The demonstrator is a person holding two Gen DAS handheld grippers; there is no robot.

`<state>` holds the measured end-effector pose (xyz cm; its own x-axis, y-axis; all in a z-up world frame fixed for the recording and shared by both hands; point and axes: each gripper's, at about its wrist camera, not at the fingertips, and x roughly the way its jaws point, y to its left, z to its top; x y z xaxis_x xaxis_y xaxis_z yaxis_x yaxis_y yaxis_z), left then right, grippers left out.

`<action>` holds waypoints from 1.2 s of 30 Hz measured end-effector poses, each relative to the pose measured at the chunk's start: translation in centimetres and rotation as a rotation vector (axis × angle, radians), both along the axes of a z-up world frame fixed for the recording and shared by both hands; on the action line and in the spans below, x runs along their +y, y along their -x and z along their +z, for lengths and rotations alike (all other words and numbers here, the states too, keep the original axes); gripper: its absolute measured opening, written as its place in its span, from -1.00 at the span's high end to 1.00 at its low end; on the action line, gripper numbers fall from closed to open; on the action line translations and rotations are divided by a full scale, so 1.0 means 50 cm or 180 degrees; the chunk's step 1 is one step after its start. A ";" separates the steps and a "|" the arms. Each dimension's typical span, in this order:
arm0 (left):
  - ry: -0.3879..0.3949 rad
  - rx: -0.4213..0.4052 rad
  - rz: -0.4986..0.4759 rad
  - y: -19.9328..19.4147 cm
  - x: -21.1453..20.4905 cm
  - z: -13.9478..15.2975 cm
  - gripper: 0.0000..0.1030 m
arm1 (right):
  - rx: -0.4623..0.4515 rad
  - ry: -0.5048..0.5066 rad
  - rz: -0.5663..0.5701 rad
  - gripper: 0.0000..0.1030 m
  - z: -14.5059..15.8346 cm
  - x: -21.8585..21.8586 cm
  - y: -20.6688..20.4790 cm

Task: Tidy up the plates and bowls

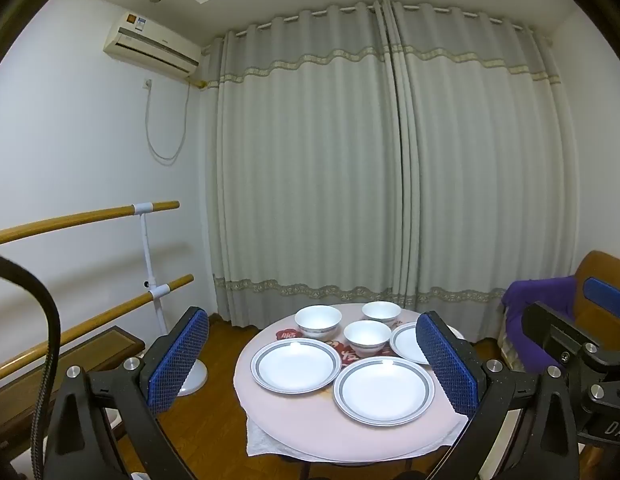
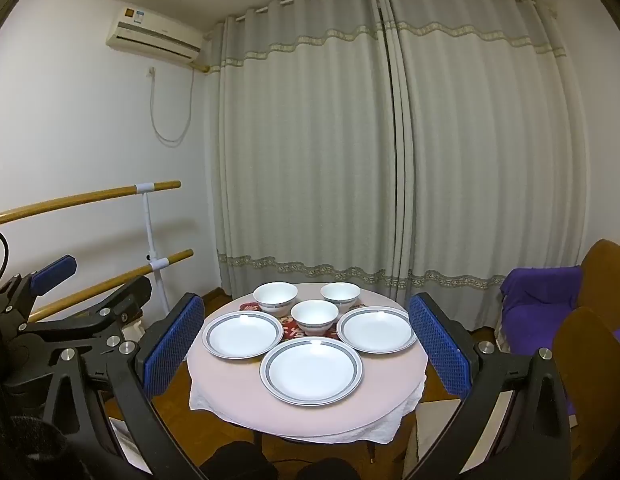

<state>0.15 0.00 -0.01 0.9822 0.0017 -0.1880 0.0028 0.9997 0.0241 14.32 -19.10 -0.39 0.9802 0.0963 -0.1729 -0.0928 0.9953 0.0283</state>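
1. Hidden bits: in my left wrist view my right-hand finger pad (image 1: 446,364) covers part of the right plate (image 1: 408,343). The red mat (image 2: 288,322) under the bowls is mostly covered, so its print is unreadable. The table (image 2: 238,396) legs are barely visible.
2. My left gripper (image 1: 310,364) is spread wide, holding nothing, held back from the table with no contact.
3. My right gripper (image 2: 306,350) is likewise spread wide, empty, also short of the table.
4. Landmark is the middle bowl (image 2: 314,317): left bowl (image 2: 275,297) behind it to the left, right bowl (image 2: 340,297) behind it to the right, all upright and apart.
5. Front plate (image 2: 311,370) lies just before the middle bowl, left plate (image 2: 242,334) to its left, right plate to its right. None stacked.
6. Curtain (image 2: 390,140) is far behind the middle bowl.
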 end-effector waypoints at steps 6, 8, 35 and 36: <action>0.0011 -0.0009 0.0000 0.000 0.002 0.003 -0.99 | -0.0011 0.0031 -0.0010 -1.00 0.004 0.013 0.002; 0.0009 -0.0014 0.0004 -0.001 0.002 0.004 -0.99 | -0.0013 0.0030 -0.0009 -1.00 0.003 0.013 0.002; 0.0031 -0.0028 0.0009 -0.004 0.005 -0.005 -0.99 | -0.0033 0.0088 -0.0024 -1.00 0.017 0.018 0.007; 0.0031 -0.0026 0.0007 -0.004 0.005 -0.005 -0.99 | -0.0025 0.0088 -0.0026 -1.00 0.019 0.017 0.006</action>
<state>0.34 0.22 -0.28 0.9836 0.0021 -0.1801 0.0004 0.9999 0.0143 14.02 -18.22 0.54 0.9823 0.0837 -0.1676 -0.0849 0.9964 0.0000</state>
